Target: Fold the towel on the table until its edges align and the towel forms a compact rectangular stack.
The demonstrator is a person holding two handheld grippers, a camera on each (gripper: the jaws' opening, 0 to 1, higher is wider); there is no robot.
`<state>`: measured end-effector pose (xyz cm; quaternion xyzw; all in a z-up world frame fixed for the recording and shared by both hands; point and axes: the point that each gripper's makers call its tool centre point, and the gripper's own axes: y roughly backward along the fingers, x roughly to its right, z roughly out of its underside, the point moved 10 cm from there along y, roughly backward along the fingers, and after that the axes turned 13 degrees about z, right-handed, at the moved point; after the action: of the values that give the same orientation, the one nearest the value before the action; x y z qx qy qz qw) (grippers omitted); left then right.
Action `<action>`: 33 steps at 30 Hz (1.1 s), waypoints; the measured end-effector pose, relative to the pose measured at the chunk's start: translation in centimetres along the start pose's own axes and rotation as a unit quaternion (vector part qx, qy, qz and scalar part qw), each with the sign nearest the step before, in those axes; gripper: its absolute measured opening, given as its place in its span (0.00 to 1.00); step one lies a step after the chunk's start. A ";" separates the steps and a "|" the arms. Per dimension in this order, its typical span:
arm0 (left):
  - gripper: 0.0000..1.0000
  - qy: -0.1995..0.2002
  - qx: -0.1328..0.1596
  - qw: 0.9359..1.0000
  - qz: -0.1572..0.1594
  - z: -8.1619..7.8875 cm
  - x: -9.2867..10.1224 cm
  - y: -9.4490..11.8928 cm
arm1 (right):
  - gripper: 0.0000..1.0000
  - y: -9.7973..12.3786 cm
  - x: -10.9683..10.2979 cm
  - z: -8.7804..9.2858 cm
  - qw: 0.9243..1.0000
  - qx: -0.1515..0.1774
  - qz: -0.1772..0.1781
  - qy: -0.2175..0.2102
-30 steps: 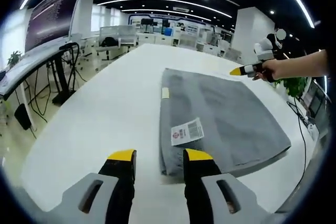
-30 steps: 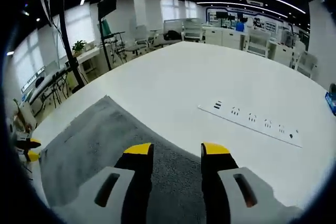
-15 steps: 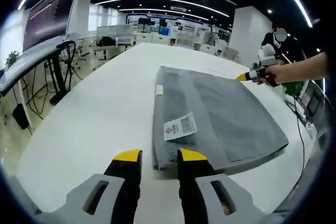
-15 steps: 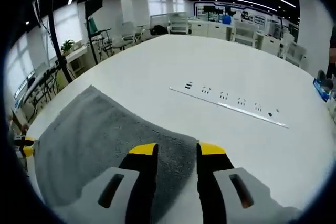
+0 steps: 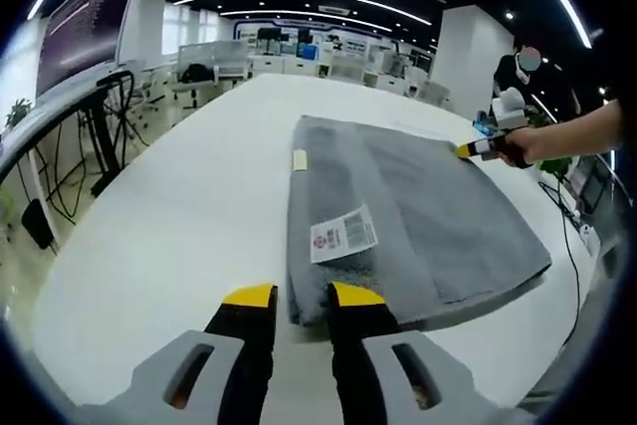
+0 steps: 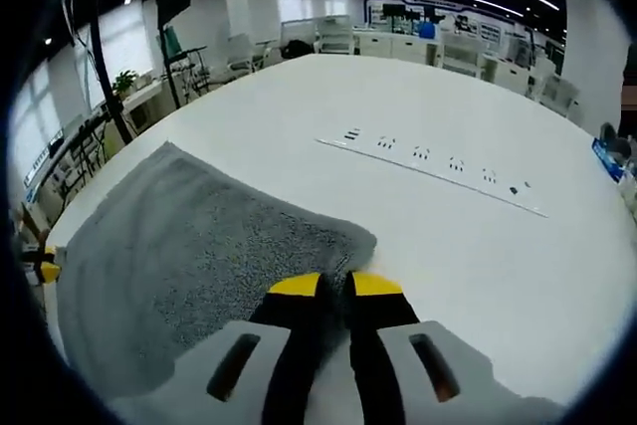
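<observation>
A grey towel (image 5: 418,216) lies folded on the white table (image 5: 169,216), a white barcode label (image 5: 343,234) on its top. My left gripper (image 5: 302,296) is open at the towel's near left corner, its yellow tips narrowed to either side of that corner. Across the towel, a hand holds my right gripper (image 5: 476,148) at the far right corner. In the right gripper view, the right gripper (image 6: 336,286) is shut on the edge of the towel (image 6: 189,256) beside its corner. The left gripper's yellow tips (image 6: 40,264) peek in at the far left.
A long white power strip (image 6: 438,161) lies on the table beyond the towel. A blue object (image 6: 609,151) sits at the table's right edge. Desks, a big screen (image 5: 90,22) and cables stand off the table's left side. A person (image 5: 516,67) stands at the back right.
Both grippers have closed in on the towel. The right jaws went from wide apart to pinched on the towel's edge. The left jaws narrowed around the near corner.
</observation>
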<state>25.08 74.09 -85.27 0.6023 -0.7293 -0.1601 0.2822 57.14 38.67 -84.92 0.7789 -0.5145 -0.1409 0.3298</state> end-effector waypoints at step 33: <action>0.07 -0.049 0.007 0.998 0.024 0.5 0.5 -0.4 | 0.01 0.1 -0.3 0.5 0.996 0.049 0.011 0.067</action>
<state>25.03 73.48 -85.75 0.5780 -0.7575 -0.1781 0.2457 56.63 38.70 -85.29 0.7961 -0.5061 -0.0591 0.3266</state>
